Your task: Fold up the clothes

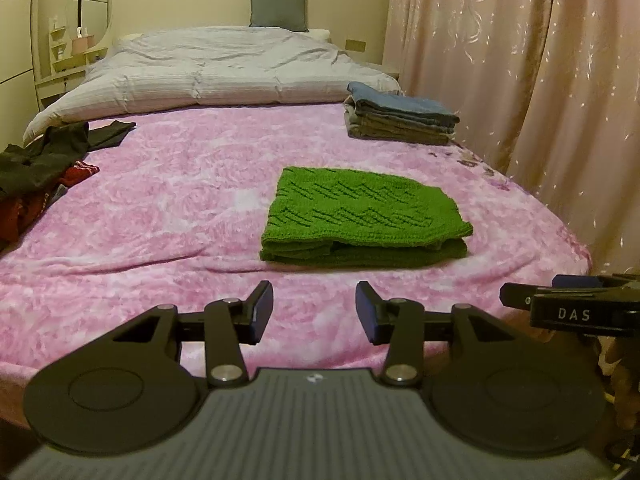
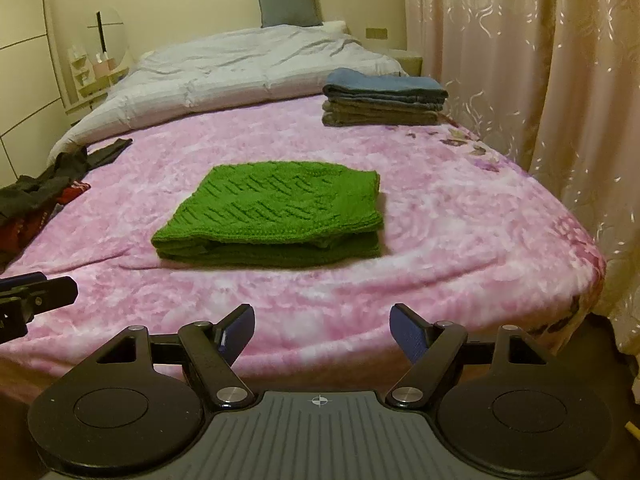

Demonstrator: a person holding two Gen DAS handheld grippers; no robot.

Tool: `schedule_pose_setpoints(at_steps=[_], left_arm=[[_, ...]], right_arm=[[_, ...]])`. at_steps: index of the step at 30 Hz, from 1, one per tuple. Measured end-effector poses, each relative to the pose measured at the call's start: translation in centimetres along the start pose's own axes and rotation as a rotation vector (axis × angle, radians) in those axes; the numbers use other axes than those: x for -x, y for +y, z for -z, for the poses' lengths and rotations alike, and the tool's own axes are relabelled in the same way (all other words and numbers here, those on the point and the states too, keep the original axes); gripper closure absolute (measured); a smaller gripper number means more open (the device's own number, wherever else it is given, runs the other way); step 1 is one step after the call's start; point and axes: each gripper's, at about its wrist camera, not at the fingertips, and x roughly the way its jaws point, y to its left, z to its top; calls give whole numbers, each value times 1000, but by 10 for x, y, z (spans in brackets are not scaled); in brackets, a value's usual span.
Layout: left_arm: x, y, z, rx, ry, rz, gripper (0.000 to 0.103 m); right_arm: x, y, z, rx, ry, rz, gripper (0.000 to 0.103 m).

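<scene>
green knit sweater [image 2: 276, 216] lies folded on blanket [image 2: 440, 240].

Only "DAS" reads clearly, white letters on the right gripper [image 1: 576, 312] at the frame's right edge.

Both wrist cameras look low from the foot of the bed [image 1: 160, 200] toward the grey pillow [image 1: 278, 4] at its head. The left view sits left of the right one; both share the green sweater [image 2: 276, 216] nearby.
</scene>
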Motion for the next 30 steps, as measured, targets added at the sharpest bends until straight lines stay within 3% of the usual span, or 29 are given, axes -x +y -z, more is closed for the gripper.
schedule_pose_setpoints(at_steps=[3, 7, 10, 12, 22, 23, 25, 30], left_arm=[[-6, 13, -5, 43, -4, 32, 62], [-21, 37, -12, 126, -4, 66, 63], [-47, 55, -18, 200, 23, 101, 66], [-65, 66, -23, 250, 42, 124, 67], [-165, 99, -45, 415, 108, 254, 68], [-174, 100, -45, 425, 117, 268, 70], [-192, 103, -47, 445, 134, 295, 75], [-223, 108, -38, 469, 164, 348, 81]], right_arm=[[-7, -19, -4, -113, -28, -55, 26], [-38, -82, -5, -545, -55, -274, 26], [-76, -116, -6, -783, -28, -393, 55], [-100, -127, -9, -869, -22, -433, 56], [-184, -143, -14, -1020, 43, -379, 56], [-187, -144, -12, -1015, 37, -384, 63], [-189, -144, -11, -993, 12, -405, 98], [-163, -130, -17, -772, -74, -349, 100]])
